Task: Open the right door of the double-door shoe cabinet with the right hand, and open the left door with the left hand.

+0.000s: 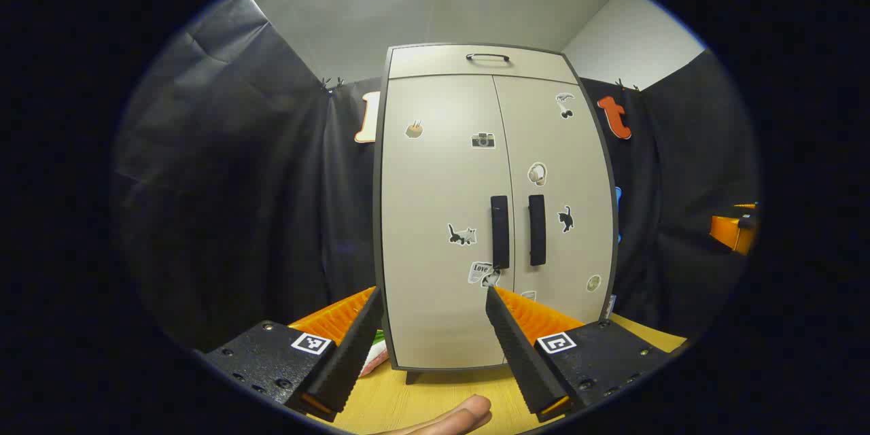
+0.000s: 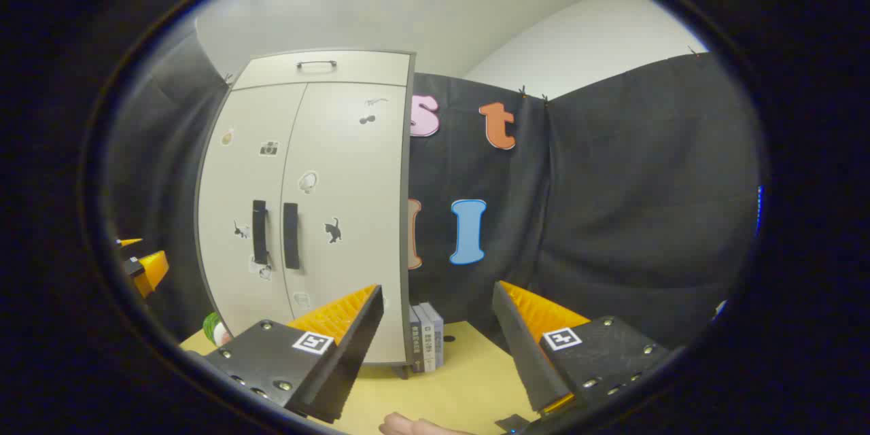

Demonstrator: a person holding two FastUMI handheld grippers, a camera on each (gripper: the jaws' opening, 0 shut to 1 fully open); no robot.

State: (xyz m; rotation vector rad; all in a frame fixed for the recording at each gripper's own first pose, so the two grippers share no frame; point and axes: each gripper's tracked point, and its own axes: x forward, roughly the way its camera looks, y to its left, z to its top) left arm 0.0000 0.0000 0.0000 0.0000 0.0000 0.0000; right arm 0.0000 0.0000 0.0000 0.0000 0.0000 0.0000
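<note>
A pale grey shoe cabinet (image 1: 442, 326) with stickers stands on a wooden table, both doors closed. Its left door handle (image 1: 499, 231) and right door handle (image 1: 537, 230) are black vertical bars side by side at the middle seam. My left gripper (image 1: 433, 296) is open, well short of the cabinet and aimed at its lower left door. In the right gripper view the cabinet (image 2: 353, 163) sits to the left, with its right door handle (image 2: 291, 235) and left door handle (image 2: 259, 232). My right gripper (image 2: 437, 293) is open and points at the cloth wall right of the cabinet.
A drawer with a black handle (image 1: 487, 56) tops the cabinet. Several books (image 2: 426, 338) stand against its right side. A green and white object (image 2: 216, 331) lies by its left foot. The wooden table (image 1: 442, 394) runs in front. A fingertip (image 1: 459, 414) shows at the bottom edge.
</note>
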